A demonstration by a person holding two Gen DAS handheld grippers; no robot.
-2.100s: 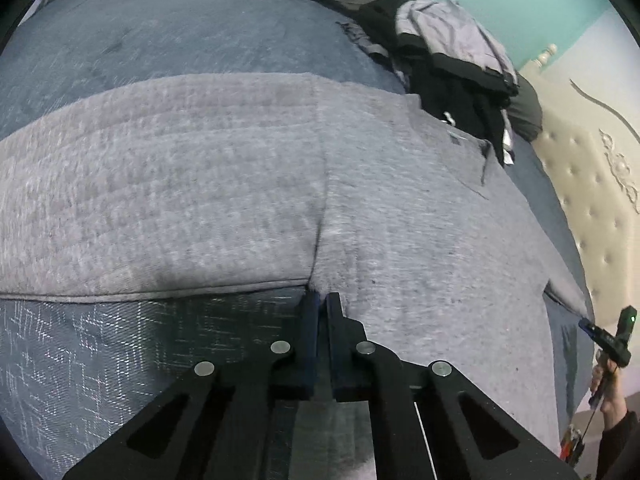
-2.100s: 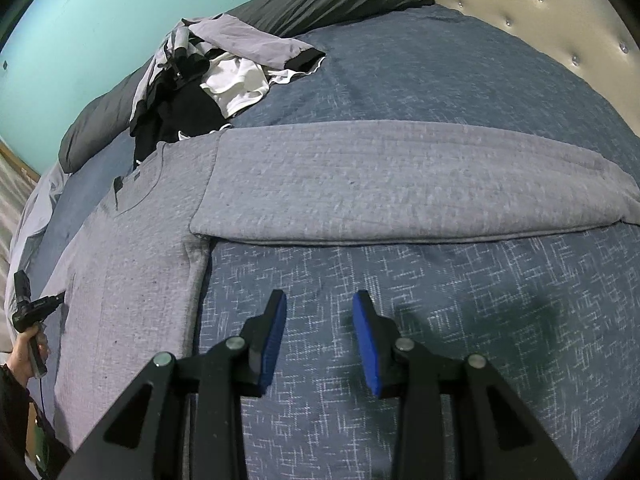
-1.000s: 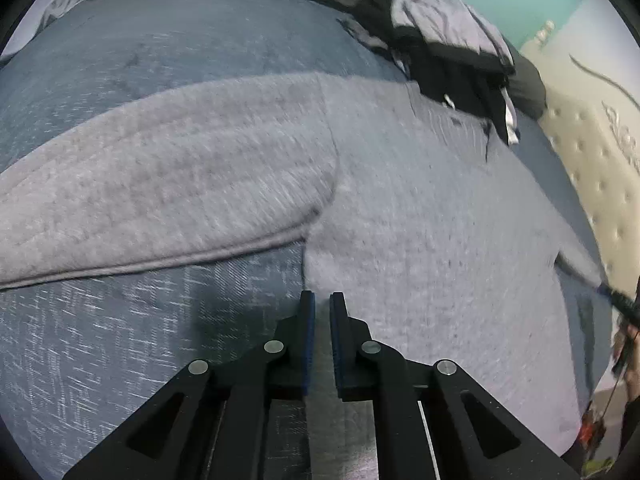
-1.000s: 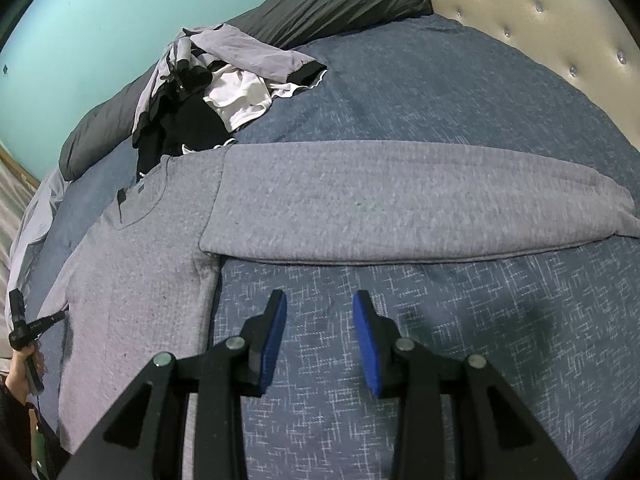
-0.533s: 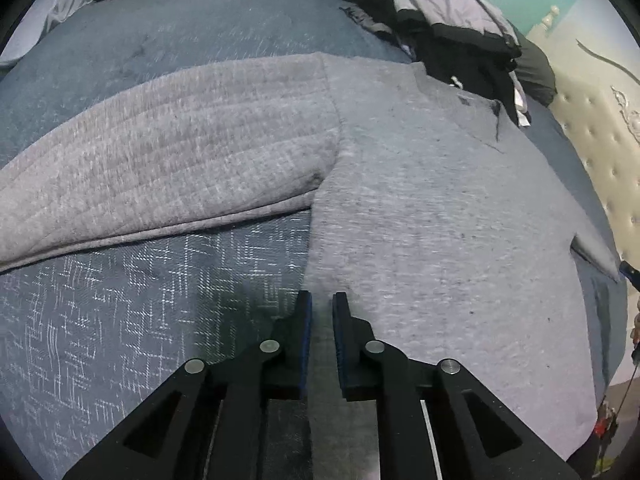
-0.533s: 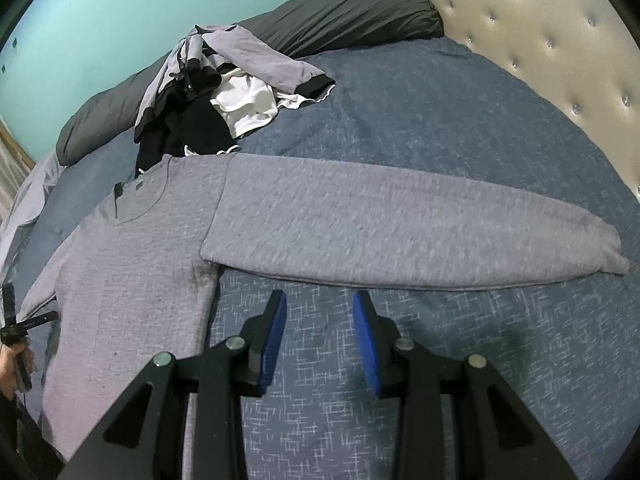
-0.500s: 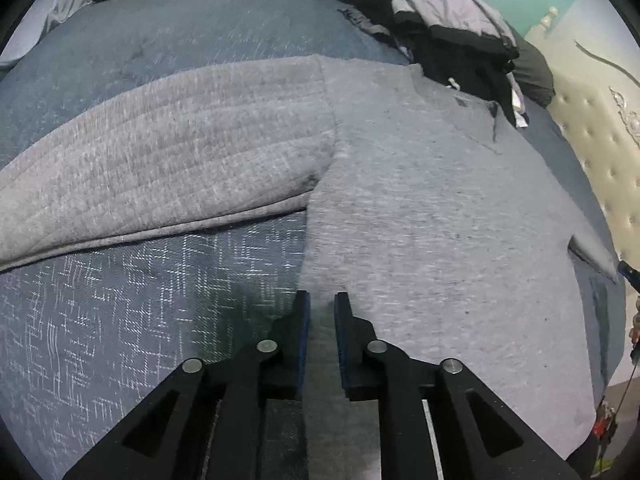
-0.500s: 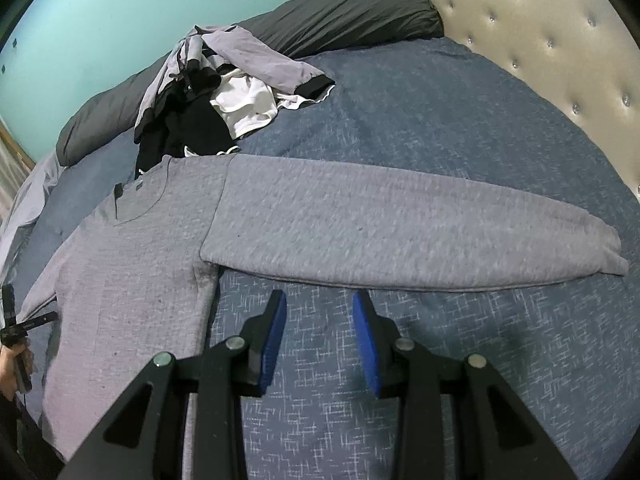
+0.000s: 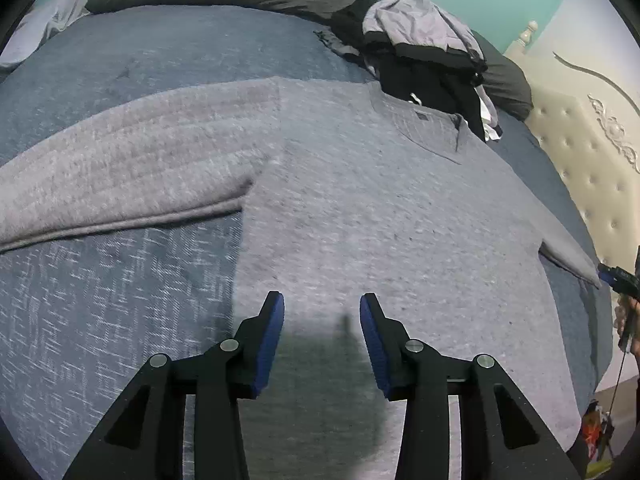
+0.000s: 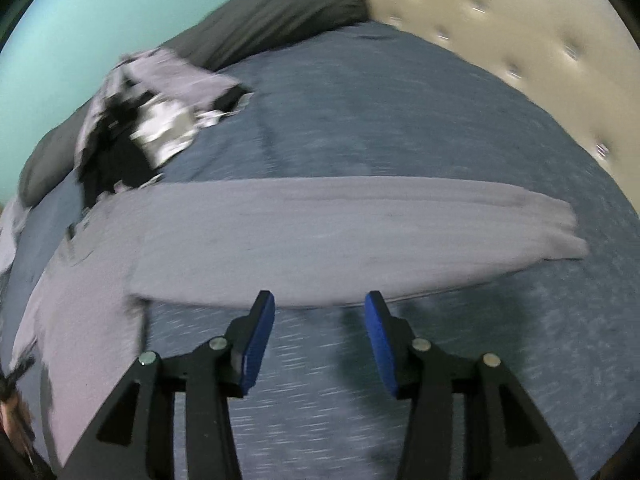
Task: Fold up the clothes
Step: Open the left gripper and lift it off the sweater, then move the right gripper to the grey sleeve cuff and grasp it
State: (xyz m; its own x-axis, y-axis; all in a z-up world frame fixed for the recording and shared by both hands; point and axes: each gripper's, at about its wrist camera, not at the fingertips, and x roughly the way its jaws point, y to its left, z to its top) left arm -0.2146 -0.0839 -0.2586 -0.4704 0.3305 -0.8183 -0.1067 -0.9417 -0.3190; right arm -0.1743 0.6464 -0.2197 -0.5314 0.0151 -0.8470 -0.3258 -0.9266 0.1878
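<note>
A grey long-sleeved sweater (image 9: pixel 360 208) lies flat on the blue bedspread (image 9: pixel 100 300), both sleeves spread out sideways. My left gripper (image 9: pixel 322 312) hovers over the sweater's body near its side edge below the armpit; its jaws are opening and nothing is between them. One sleeve (image 10: pixel 340 236) stretches across the right wrist view to its cuff (image 10: pixel 560 236). My right gripper (image 10: pixel 320 312) hangs just in front of that sleeve's lower edge, jaws opening, empty. The right gripper also shows small at the left wrist view's right edge (image 9: pixel 618 280).
A pile of black, white and grey clothes (image 9: pixel 424 52) sits by the sweater's collar, against a dark pillow (image 10: pixel 272 16). A cream tufted headboard (image 10: pixel 500 28) runs along the bed's far side. The right wrist view is blurred by motion.
The left jaws have gone from nearly shut to apart, over the sweater's body. The right gripper has widened and swung along the sleeve, so the cuff now shows further left in its view.
</note>
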